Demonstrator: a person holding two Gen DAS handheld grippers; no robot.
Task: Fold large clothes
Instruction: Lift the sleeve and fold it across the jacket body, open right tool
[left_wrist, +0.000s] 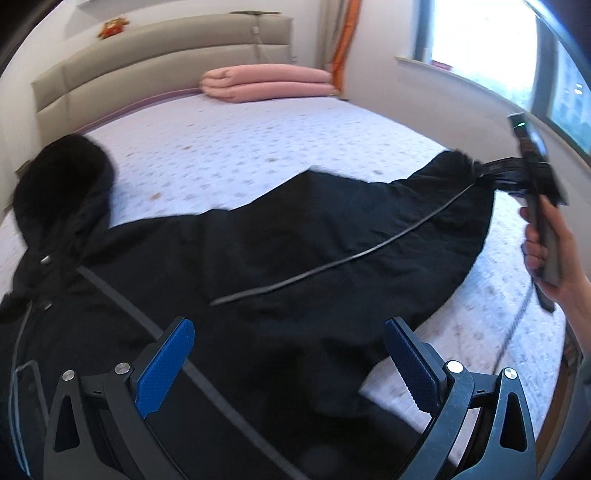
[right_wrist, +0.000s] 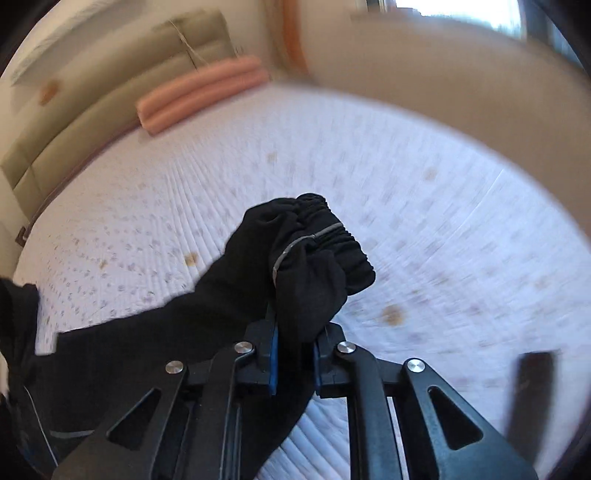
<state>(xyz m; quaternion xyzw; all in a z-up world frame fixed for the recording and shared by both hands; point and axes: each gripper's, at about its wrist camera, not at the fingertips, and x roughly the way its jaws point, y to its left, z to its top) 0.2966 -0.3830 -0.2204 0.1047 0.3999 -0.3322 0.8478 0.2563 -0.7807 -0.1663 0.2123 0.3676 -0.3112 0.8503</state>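
A large black hooded jacket (left_wrist: 258, 266) lies spread across the bed (left_wrist: 258, 147), its fur-edged hood (left_wrist: 62, 177) at the left. One sleeve stretches out to the right, a grey stripe (left_wrist: 332, 262) running along it. My left gripper (left_wrist: 288, 362) hovers open over the jacket body, blue pads wide apart and nothing between them. At the sleeve's far end my right gripper (left_wrist: 484, 173) is held by a hand (left_wrist: 543, 251). In the right wrist view, the right gripper (right_wrist: 295, 332) is shut on the sleeve cuff (right_wrist: 325, 236), whose gathered elastic end bunches up beyond the fingers.
A folded pink blanket (left_wrist: 266, 83) rests near the grey padded headboard (left_wrist: 159, 55). The white dotted mattress stretches beyond the jacket. A window (left_wrist: 498, 55) with a sill lines the right wall, with an orange curtain (left_wrist: 343, 40) beside it.
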